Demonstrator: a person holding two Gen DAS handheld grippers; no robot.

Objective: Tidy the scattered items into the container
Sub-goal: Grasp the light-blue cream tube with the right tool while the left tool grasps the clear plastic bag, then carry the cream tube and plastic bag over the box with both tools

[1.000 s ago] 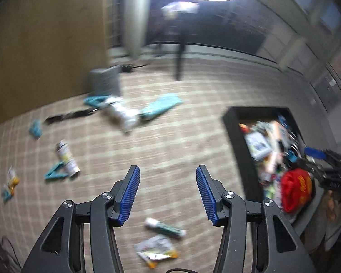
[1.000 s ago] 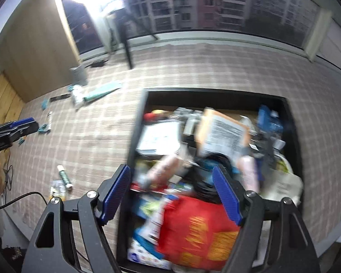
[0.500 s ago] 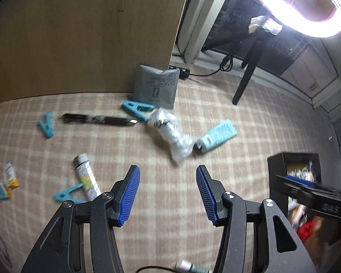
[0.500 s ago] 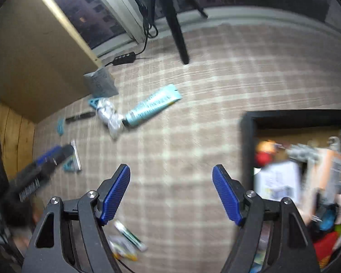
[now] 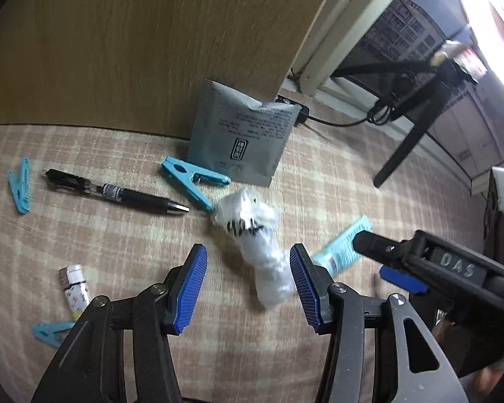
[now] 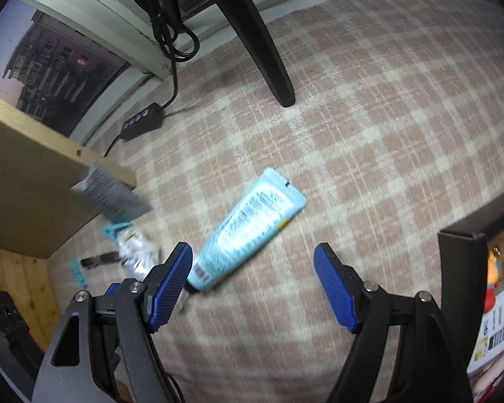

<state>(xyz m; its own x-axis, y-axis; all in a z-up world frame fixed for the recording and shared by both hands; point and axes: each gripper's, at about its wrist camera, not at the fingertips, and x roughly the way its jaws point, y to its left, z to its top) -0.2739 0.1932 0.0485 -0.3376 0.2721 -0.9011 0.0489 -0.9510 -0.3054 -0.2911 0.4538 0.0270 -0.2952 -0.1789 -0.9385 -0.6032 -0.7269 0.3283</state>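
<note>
Pale blues on a checked rug

Pink-and-cream plaid carpet [image 6: 369, 127]; light-blue tube [image 6: 248, 228]; turquoise clothes pegs [image 5: 193, 179]; black pen [image 5: 117, 194]; grey sachet [image 5: 242, 141]; white crinkled wrapper [image 5: 262, 248]; black container [image 6: 460, 268].

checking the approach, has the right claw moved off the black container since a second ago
Yes. The right claw left the black container, now at the right edge, and hangs open by the light blue plastic tube.

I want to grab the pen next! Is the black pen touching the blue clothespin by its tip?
Apart. The left wrist view shows bare carpet between the black pen's silver tip and the blue clothespin beside it.
</note>
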